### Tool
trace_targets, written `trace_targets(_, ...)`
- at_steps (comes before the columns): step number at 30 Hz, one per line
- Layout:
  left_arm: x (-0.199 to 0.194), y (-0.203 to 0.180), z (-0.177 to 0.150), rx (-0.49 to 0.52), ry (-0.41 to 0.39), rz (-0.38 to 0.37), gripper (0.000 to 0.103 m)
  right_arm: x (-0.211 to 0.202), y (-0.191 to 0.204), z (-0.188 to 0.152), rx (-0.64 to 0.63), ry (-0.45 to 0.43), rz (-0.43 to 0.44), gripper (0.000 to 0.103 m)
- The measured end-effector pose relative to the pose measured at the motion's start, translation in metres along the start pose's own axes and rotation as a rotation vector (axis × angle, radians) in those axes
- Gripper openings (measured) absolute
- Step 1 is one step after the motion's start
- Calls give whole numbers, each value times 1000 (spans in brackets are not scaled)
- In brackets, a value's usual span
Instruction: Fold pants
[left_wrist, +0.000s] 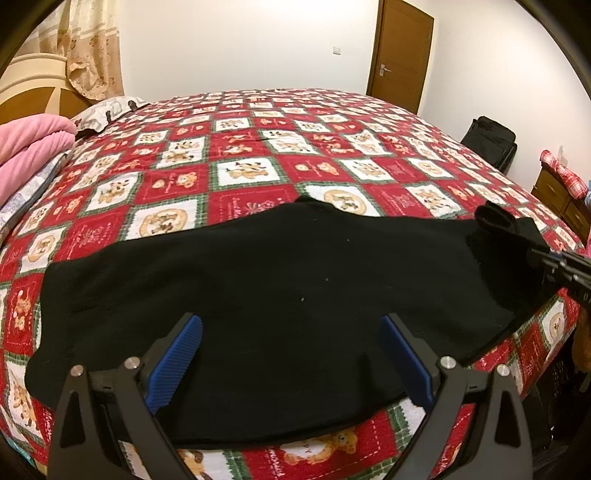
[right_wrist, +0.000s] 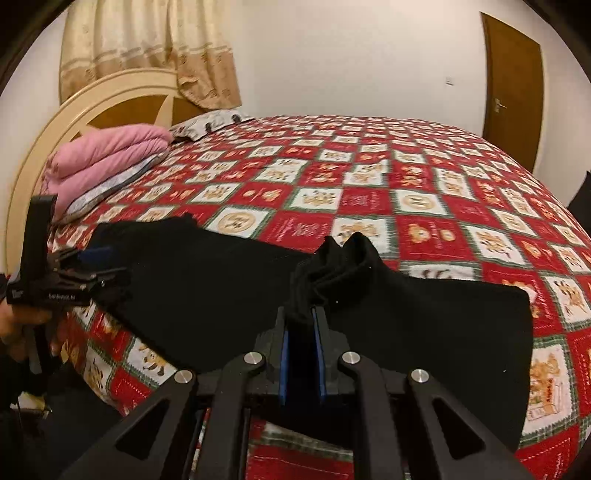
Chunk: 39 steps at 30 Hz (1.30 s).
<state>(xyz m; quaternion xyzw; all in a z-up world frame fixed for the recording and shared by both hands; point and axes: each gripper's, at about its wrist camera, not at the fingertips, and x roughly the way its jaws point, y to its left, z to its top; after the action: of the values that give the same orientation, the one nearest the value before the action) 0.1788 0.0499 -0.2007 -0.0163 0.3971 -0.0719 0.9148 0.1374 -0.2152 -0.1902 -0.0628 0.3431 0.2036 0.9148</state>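
Room: white walls, a brown door (left_wrist: 400, 55) beyond the far side of the bed, a patterned curtain (right_wrist: 147, 48) above the headboard (right_wrist: 70, 122).
Surface: bed (left_wrist: 258, 155) under a red, white and green checked quilt with bear prints; most of the quilt beyond the pants lies bare.
Pants (left_wrist: 258, 295): black, spread flat across the near part of the bed, long axis running along the bed's near edge.
Pants edges: near hem lies close to the bed's near edge; far edge wavy, with one raised bump toward the middle of the bed.
Headboard end of bed: folded pink blanket (right_wrist: 107, 155) and a grey patterned pillow (right_wrist: 207, 125), both well apart from the pants.
Foot end of bed: black bag (left_wrist: 487, 142) and a wooden drawer unit (left_wrist: 561, 199) beside the bed.
Left claw (left_wrist: 291, 354): held low over the pants near the bed's near edge, blue pads (left_wrist: 177, 362) wide apart, nothing between them.
Right claw (right_wrist: 302, 332): closed on a bunched fold of the pants at the end away from the headboard, fabric lifted into a peak above the pads.
Left hand (right_wrist: 22, 325): partly seen at the bed's near edge, gripping the claw handle.
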Motion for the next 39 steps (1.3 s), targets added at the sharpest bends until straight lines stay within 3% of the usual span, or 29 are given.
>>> trace_targets(15,2,-11,-3,13,11,-23,99,30,32,-12,-125,90,-32,12)
trace_targets(23,5,-40,11,62,11,-84,99,44,48,-20,-214,139,-69,13)
trace_targets(25,6,-48,17,68,10,-108,99,42,52,-20,-254,143,-75,16)
trace_targets(27,8,-60,23,95,5,-110,99,33,53,-22,-284,153,-43,26)
trace_targets(33,10,-106,42,173,3,-185,99,-12,20,-26,-227,122,-12,28)
trace_targets(39,18,-165,51,245,20,-284,97,-44,-46,-34,-39,37,-107,28)
